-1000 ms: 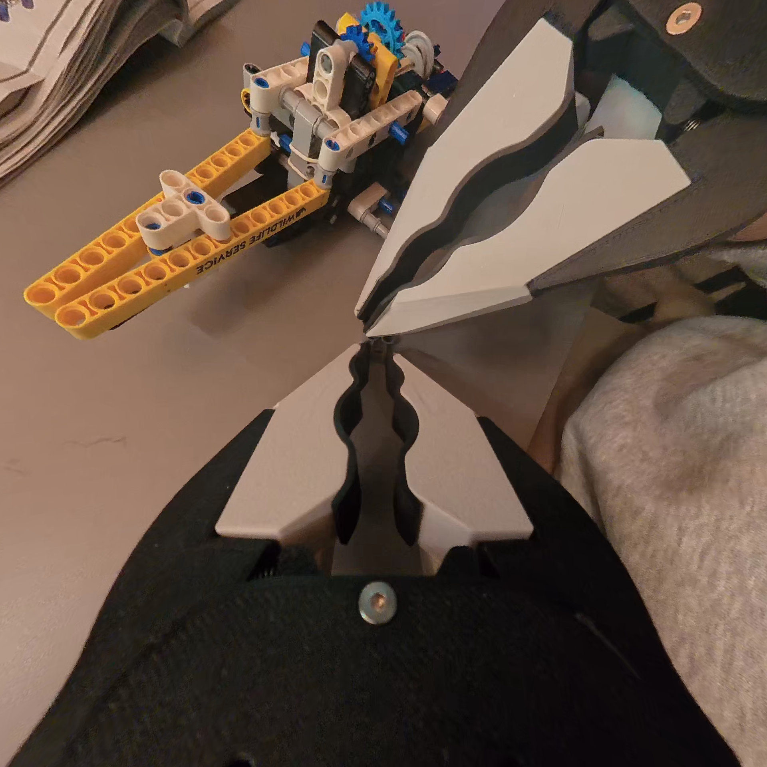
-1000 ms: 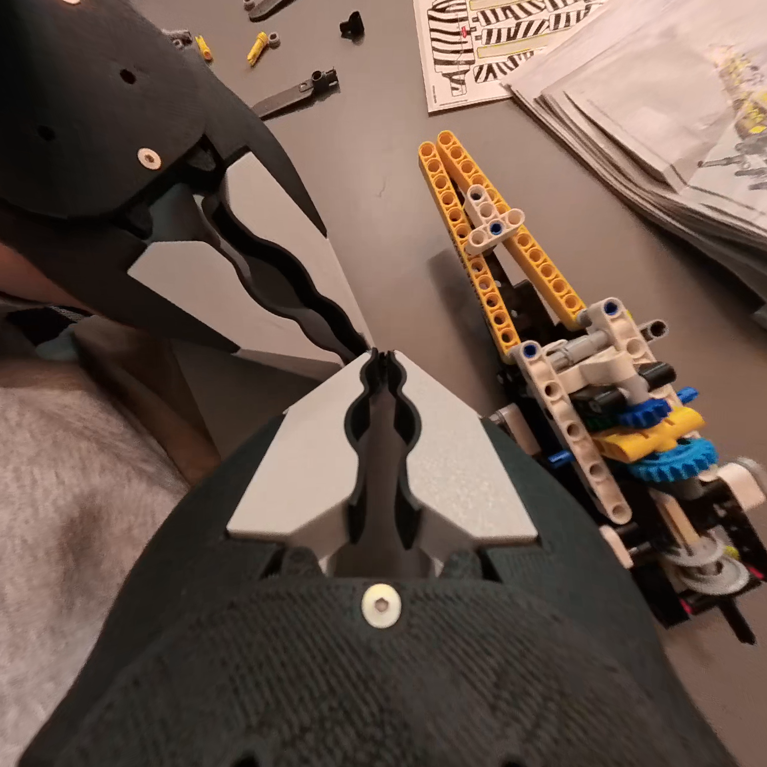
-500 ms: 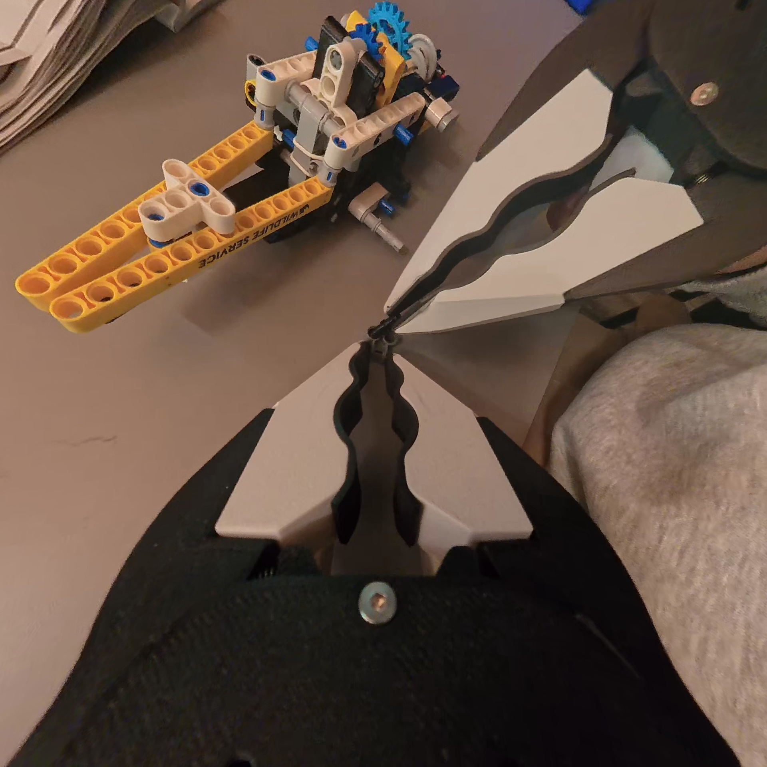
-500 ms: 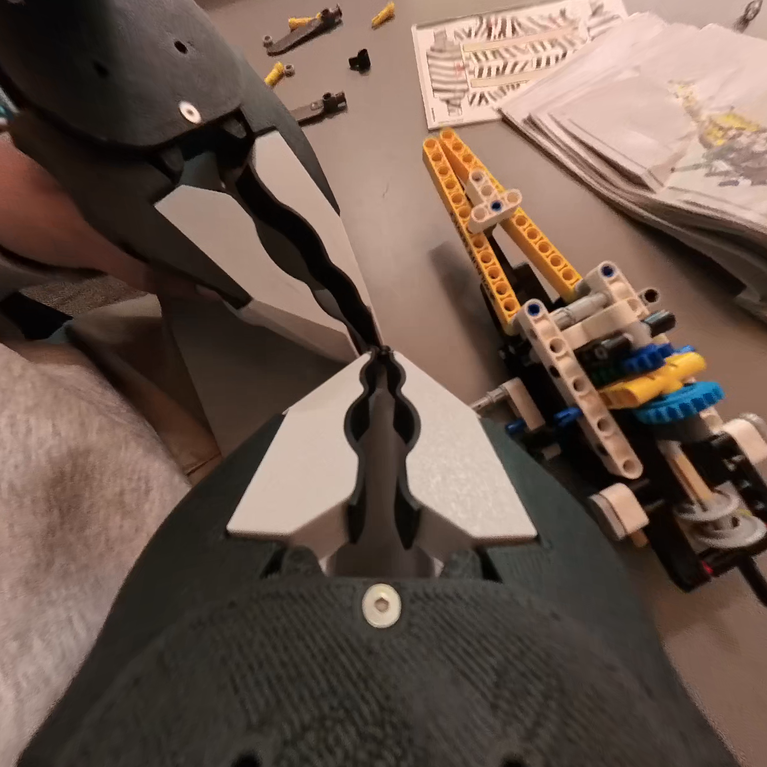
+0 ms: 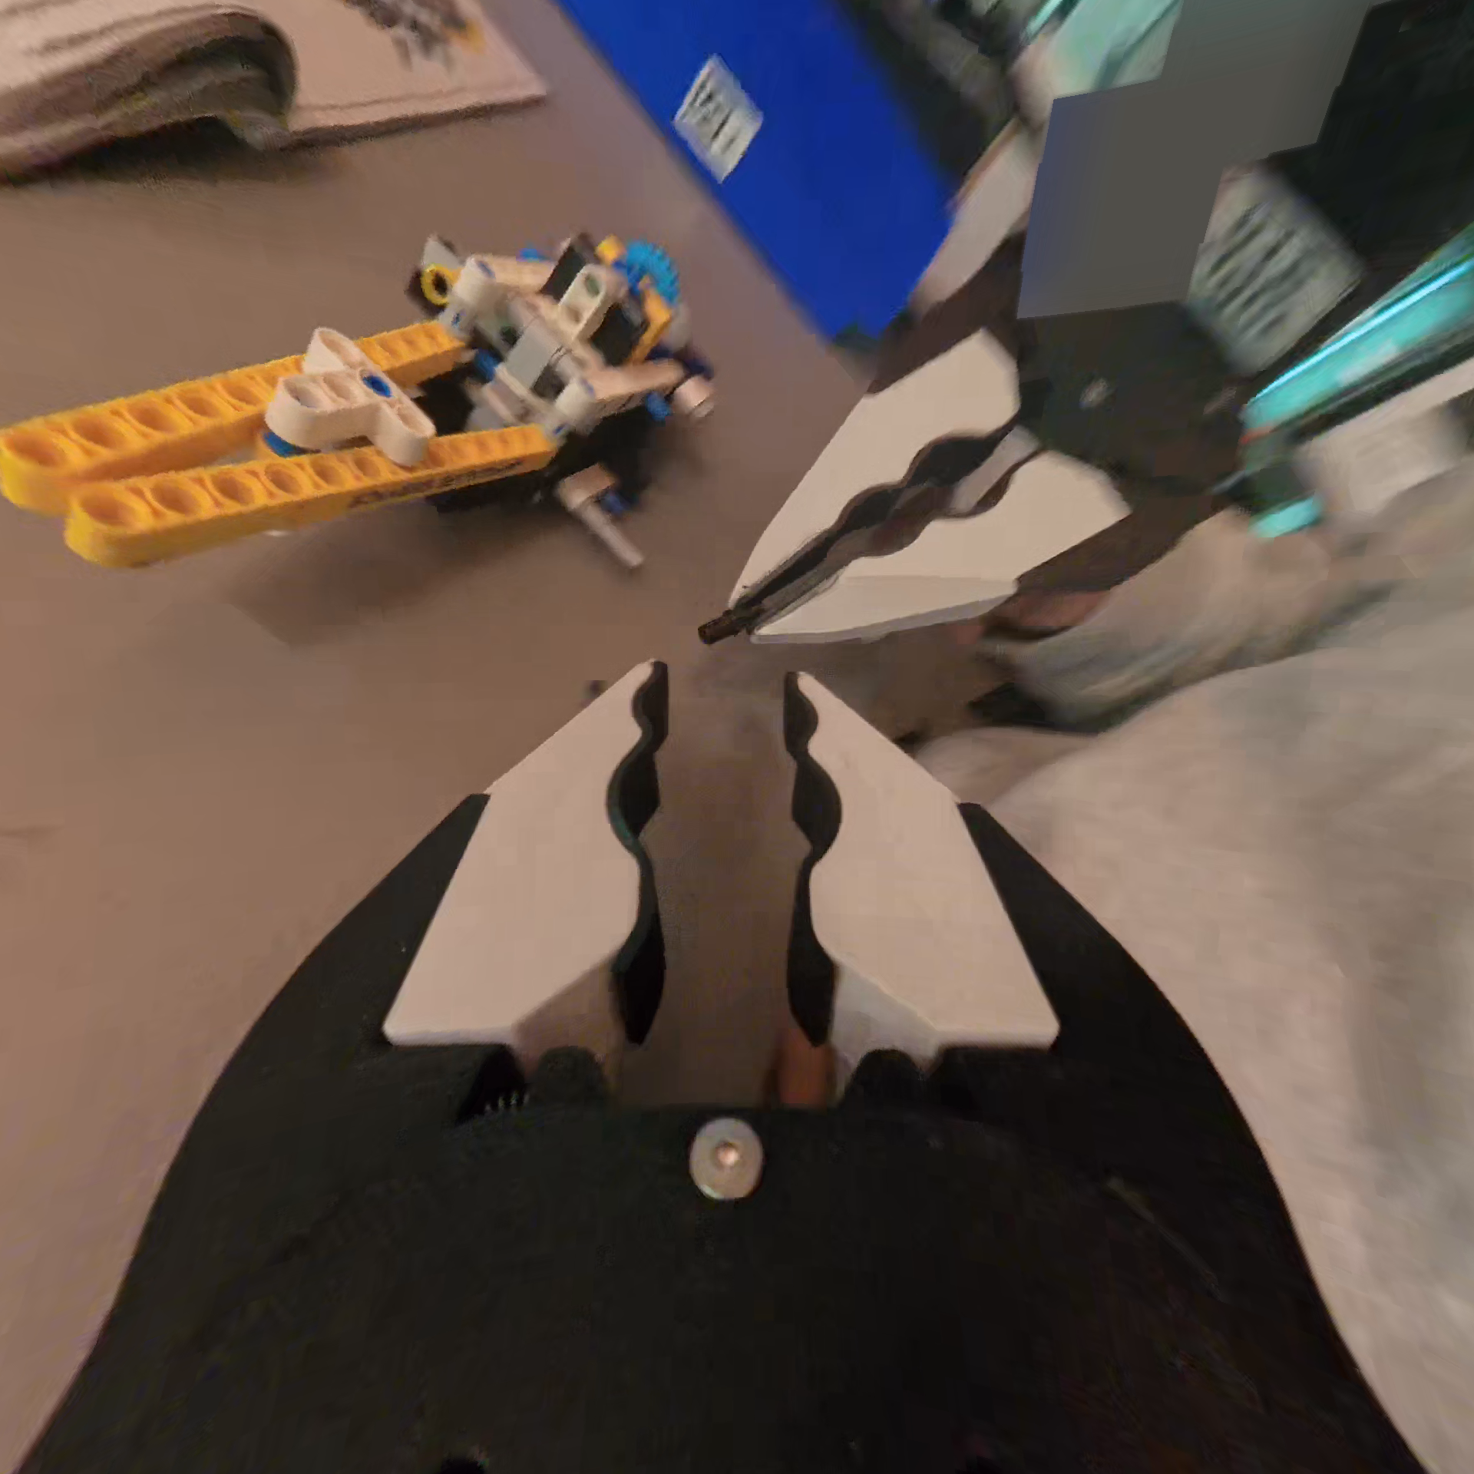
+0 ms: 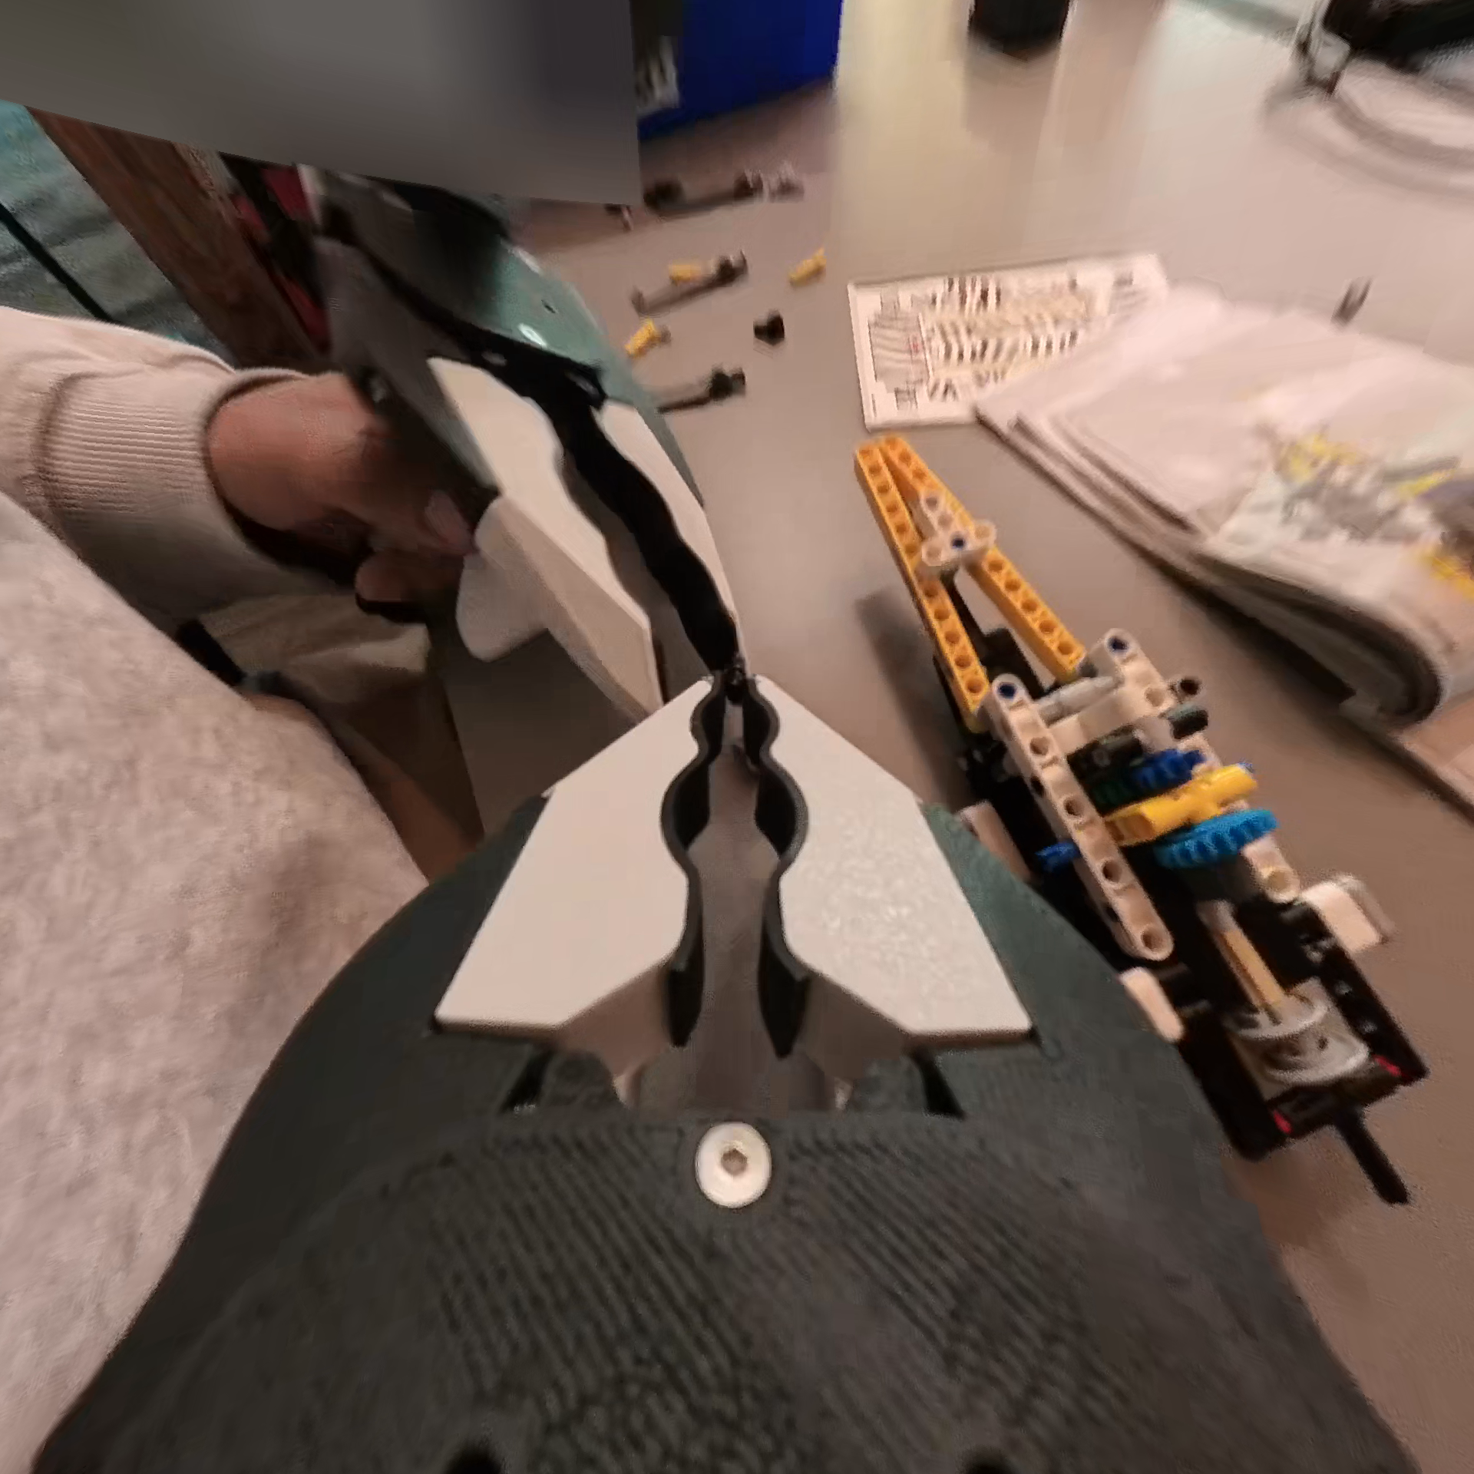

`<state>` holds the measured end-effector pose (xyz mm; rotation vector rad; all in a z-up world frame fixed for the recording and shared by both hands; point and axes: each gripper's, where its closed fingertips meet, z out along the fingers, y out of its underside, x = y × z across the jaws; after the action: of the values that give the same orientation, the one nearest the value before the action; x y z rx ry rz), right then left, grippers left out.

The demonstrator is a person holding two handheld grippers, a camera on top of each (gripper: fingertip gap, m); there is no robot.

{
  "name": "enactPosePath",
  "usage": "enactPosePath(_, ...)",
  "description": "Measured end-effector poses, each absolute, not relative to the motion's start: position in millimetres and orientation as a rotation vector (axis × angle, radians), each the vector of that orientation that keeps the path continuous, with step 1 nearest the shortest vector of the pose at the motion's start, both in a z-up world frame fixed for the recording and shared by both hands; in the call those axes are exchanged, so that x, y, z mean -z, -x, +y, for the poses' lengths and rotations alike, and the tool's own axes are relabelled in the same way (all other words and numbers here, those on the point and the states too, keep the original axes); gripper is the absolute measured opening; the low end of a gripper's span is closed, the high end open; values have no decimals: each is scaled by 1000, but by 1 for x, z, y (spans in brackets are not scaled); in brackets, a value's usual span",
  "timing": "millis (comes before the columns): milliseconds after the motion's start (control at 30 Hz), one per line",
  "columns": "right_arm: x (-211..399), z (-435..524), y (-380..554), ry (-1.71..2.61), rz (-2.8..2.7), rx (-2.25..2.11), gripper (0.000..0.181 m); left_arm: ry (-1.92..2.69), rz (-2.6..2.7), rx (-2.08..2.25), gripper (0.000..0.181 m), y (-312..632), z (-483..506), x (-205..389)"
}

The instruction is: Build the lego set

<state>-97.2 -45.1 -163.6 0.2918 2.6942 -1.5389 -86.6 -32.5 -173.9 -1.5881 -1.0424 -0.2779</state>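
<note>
Only the left wrist view shows left gripper (image 5: pixel 724 676) parted, right gripper (image 5: pixel 746 626) pinching a black pin (image 5: pixel 716 632).

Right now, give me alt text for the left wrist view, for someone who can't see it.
The left gripper is open and empty above a grey table, facing the right gripper, which is shut on a small black pin. Behind them, a half-built lego model with two yellow beams stands on the table, an instruction booklet beyond it.

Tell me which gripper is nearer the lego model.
Right, though only slightly. The right gripper, shut on a small black pin, sits beside the lego model. The open left gripper hangs back, toward the person.
</note>
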Motion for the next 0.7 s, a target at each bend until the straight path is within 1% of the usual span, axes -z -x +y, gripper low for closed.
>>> enactPosePath(33,154,-45,94,-234,2681,1605,3,1467,-1027,389,28,84,-33,161)
enactPosePath(100,138,-45,87,-108,2682,1713,3,1274,-998,537,27,84,-39,141)
enactPosePath(167,126,-45,81,-12,2687,1787,3,1199,-980,588,18,84,-44,133)
enactPosePath(200,121,-45,80,18,2685,1818,3,1178,-957,615,17,82,-43,129)
enactPosePath(300,112,-46,75,86,2670,1859,3,1106,-870,701,1,74,-42,114)
enactPosePath(467,100,-46,68,152,2607,1913,3,1045,-790,782,1,67,-43,101)
enactPosePath(533,97,-45,65,187,2590,1926,3,1032,-786,802,9,66,-42,100)
enactPosePath(600,94,-45,62,212,2576,1936,3,1001,-755,831,7,64,-42,95)
enactPosePath(633,95,-45,61,222,2578,1934,3,994,-743,841,2,62,-41,93)
enactPosePath(700,94,-46,61,235,2585,1947,3,998,-741,836,2,63,-42,93)
